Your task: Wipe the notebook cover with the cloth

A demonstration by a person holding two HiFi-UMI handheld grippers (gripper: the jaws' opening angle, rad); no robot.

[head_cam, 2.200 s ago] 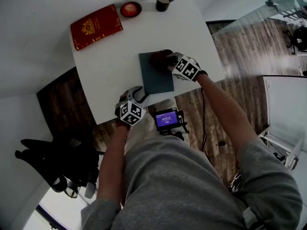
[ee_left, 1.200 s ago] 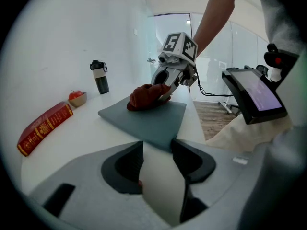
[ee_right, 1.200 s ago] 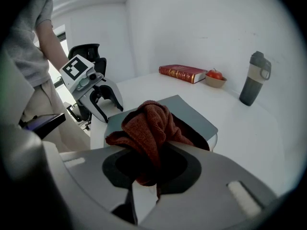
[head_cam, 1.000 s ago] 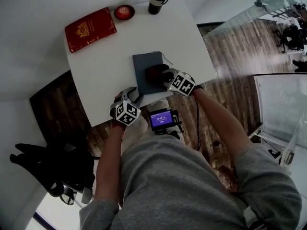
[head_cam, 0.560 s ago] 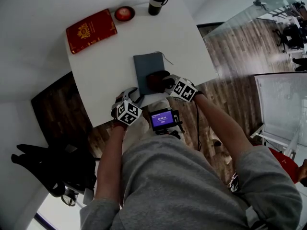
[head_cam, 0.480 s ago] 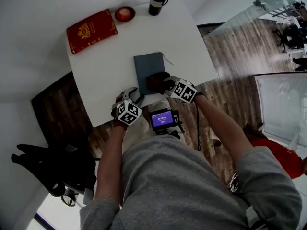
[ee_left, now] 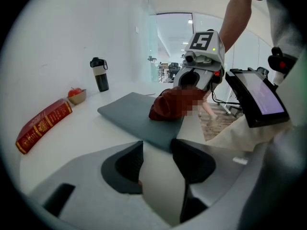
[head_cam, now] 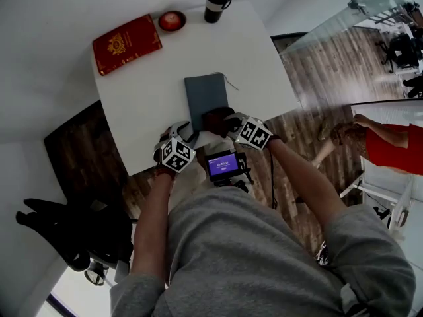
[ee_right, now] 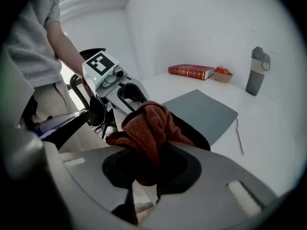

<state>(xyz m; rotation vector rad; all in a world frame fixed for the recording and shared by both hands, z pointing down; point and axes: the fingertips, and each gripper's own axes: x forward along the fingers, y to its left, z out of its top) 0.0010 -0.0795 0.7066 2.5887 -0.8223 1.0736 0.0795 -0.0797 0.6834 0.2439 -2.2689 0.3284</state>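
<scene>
A dark grey-blue notebook (head_cam: 205, 95) lies flat on the white table (head_cam: 149, 101), its near end by the table's front edge. My right gripper (head_cam: 226, 121) is shut on a bunched rust-red cloth (head_cam: 215, 119), which rests on the notebook's near end. In the right gripper view the cloth (ee_right: 149, 124) bulges up from between the jaws, with the notebook (ee_right: 204, 108) just beyond it. My left gripper (head_cam: 183, 133) sits at the table's front edge, left of the notebook's near corner. Its jaws (ee_left: 157, 151) stand open and hold nothing. The left gripper view shows the notebook (ee_left: 134, 116), the cloth (ee_left: 169, 104) and the right gripper's body behind the cloth.
A red hardback book (head_cam: 127, 41) lies at the far left of the table. A small bowl with an apple (head_cam: 171, 20) and a dark lidded cup (head_cam: 215, 1) stand along the far edge. A chest-mounted screen (head_cam: 223, 165) hangs below the grippers. A person in red (head_cam: 390, 140) is at the right.
My right gripper has drawn the cloth along the notebook from its middle to its near end. The left gripper has stayed put. A person in red has come in at the right.
</scene>
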